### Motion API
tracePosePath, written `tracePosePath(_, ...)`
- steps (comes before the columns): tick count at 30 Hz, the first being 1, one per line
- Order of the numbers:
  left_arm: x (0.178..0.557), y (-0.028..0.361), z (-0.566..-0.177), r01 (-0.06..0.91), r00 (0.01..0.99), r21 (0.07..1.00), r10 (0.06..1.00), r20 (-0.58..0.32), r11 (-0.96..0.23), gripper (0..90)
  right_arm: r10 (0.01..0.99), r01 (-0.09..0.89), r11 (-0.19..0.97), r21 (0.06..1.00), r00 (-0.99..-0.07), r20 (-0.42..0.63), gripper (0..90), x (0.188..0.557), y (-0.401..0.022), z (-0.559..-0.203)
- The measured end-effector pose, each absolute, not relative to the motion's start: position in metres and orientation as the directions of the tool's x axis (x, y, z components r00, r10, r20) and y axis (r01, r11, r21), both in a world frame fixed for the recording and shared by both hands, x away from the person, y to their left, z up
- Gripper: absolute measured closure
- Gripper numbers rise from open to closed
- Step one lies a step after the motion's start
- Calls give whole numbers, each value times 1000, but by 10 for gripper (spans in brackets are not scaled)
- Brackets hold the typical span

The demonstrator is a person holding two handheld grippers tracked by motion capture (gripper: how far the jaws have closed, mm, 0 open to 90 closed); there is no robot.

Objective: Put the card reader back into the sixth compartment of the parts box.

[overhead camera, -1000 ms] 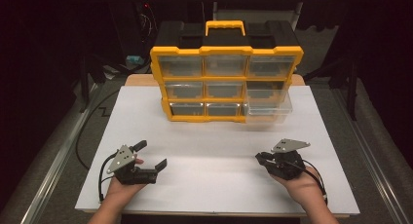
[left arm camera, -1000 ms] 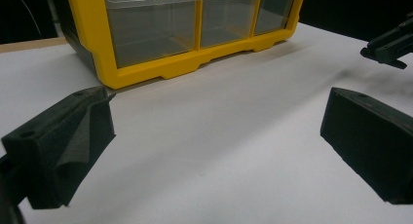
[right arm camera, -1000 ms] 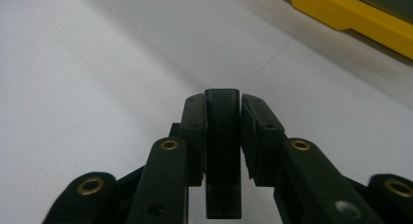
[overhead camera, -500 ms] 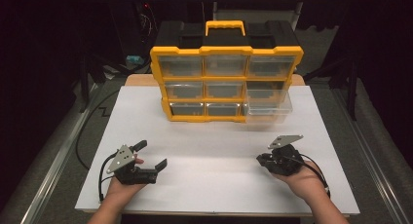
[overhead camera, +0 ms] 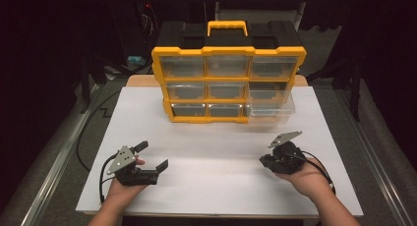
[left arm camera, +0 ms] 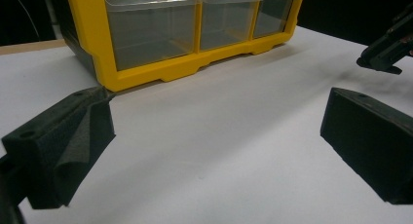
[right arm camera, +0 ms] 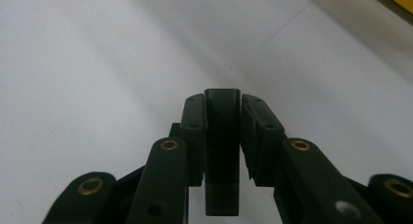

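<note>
Where the high view sets both tools low on the white tabletop point(overhead camera: 216, 152), the right gripper view looks down its own jaws and finds a small flat black block point(right arm camera: 222, 136) clamped upright between the two pads, which press on its sides. From above, that right gripper point(overhead camera: 276, 159) is a dark lump under its grey plate, its load too small to make out. The left gripper point(overhead camera: 150, 159) has its foam-faced jaws spread wide with bare table between them; the left gripper view confirms this and catches the other tool at its upper right edge.

The yellow-framed plastic drawer cabinet with a black back and yellow carry handle point(overhead camera: 228, 54) stands at the far middle of the table, well apart from both hands. Nine clear drawers are countable, three rows of three, and the clear bottom-right drawer point(overhead camera: 269, 105) sticks out forward. There are two grippers, each in one hand. The surroundings are dark, with cables and metal rails beside the table.
</note>
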State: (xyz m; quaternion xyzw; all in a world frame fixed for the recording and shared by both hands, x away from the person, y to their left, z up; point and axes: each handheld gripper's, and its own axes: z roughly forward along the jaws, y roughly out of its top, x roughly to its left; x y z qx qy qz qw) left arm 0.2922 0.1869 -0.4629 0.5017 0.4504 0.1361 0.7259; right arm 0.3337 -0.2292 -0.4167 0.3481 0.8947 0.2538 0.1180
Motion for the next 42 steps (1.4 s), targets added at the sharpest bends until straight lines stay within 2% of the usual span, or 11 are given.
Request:
tracePosePath(24, 290, 182, -465, 260, 573, 855, 641, -510, 448, 3, 654, 584, 670, 458, -757, 8, 741, 338, -239, -392)
tracePosePath(42, 288, 178, -467, 262, 585, 865, 642, -495, 428, 3, 632, 572, 687, 449, -775, 21, 740, 343, -239, -361)
